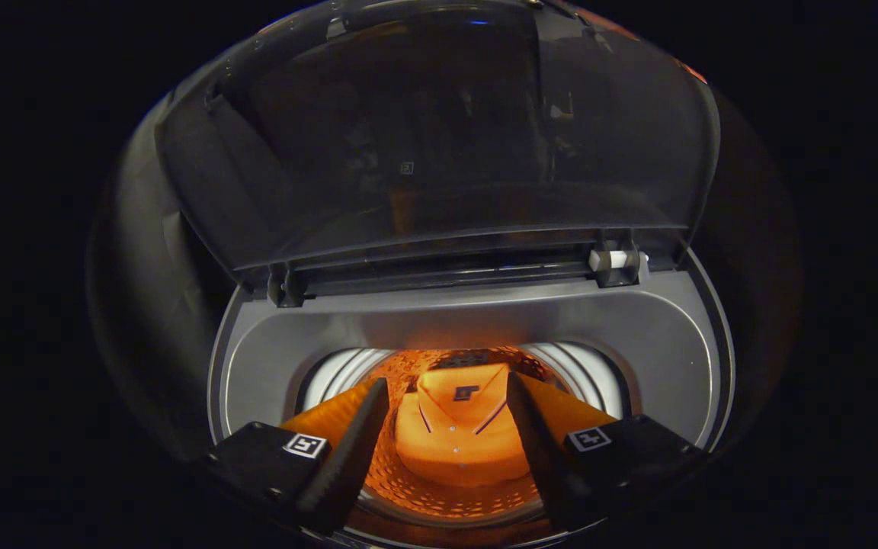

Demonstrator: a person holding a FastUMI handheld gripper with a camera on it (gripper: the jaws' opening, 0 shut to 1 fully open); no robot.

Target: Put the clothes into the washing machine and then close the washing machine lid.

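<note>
Hovering spread over the washing machine point(477, 328), the claw point(447, 400) frames a folded shirt point(458, 435) in the drum

washing machine point(660, 335) drum, folded orange shirt point(460, 438) lying inside

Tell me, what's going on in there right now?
Gripper open, above the drum. Folded garment lies in the drum, free of both fingers. Lid still up; nothing in the way.
</note>
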